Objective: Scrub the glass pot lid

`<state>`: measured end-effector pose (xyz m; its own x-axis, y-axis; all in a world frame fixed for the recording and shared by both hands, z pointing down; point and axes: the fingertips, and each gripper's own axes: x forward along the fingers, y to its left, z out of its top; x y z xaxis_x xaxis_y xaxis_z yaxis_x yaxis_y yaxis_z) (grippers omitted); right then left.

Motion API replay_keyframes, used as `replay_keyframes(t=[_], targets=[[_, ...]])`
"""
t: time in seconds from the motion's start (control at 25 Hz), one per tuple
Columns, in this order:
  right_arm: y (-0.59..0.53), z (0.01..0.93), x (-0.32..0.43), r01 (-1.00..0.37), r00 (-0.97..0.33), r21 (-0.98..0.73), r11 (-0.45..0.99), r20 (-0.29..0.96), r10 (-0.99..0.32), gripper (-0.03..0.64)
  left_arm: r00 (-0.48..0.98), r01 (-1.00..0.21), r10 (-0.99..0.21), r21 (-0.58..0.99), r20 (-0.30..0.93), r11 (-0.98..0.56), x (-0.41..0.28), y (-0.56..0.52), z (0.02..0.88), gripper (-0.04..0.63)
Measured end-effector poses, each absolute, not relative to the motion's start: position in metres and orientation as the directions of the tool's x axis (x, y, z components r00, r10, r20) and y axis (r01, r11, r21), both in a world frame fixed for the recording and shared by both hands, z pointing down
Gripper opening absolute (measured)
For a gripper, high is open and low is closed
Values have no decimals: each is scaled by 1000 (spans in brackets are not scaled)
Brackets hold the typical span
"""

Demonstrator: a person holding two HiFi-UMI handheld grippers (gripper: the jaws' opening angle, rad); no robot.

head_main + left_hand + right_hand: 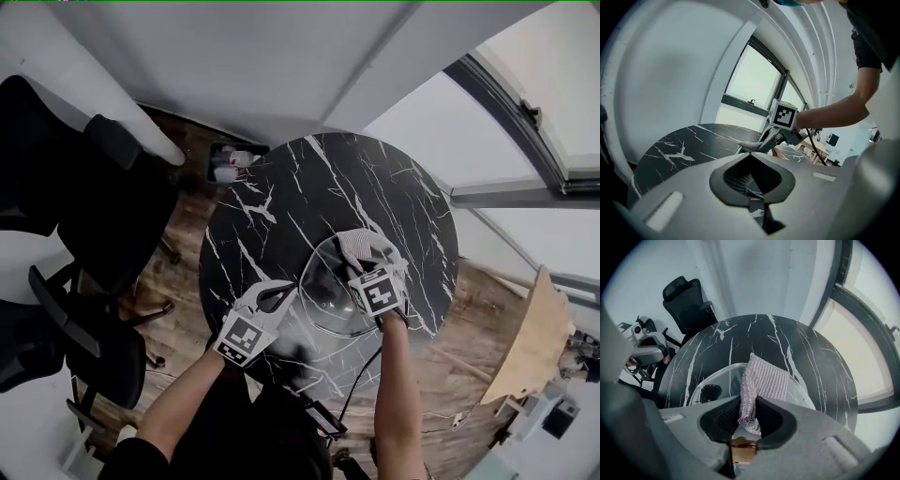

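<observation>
Sitting on the round black marble table [281,202], the glass pot lid [328,298] lies in the half nearest the person, a little toward the right. Its near rim comes close to the table's near edge, while its far rim stops about mid-table. Beyond that rim a broad stretch of marble runs to the far edge, and more lies open to the lid's left.

The right gripper [750,404] points steeply down over the lid, its tongs clamped on a lilac ribbed scrubbing cloth [765,378]. The cloth spreads forward from the jaws across the glass toward the lid's far rim. The lid's dark knob [710,393] shows through the glass to the left of the cloth, apart from it.

The left gripper [279,294] comes in low from the left with its tongs drawn together. The tips are right at the lid's left rim (whether they pinch the rim itself I cannot tell).

Off the table, black office chairs [94,216] stand close to its left side. A small box of bottles [230,165] sits on the floor by the far-left edge. A curved wooden board [534,337] stands to the right, well apart from the table. A thin cable [361,380] hangs from the right gripper over the near edge.
</observation>
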<state>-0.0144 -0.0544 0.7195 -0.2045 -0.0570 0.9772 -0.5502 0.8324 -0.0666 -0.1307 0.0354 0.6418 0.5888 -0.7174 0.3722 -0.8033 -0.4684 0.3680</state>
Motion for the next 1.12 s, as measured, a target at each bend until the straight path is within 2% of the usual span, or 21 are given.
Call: replay_keyframes(t=[0.32,0.56,0.84,1.12], targets=[[-22,721,-47,-485,-221,-67,872,974,-48,78,599,-797,-713,359,365,-486,-140,41,637,2],[4,726,-59,-410,-184,-9,912,980,-73,78,620,-782,-695,360,364,-508,-147,49,637,2],[25,736,-62,-202,-127,152,967,975,-180,78,619,-784,-697,347,362,-515,-148,55,625,2],[61,737,-58,-8,-171,173,985,970,-172,78,544,-835,-750,334,376,-438,-148,63,615,2]])
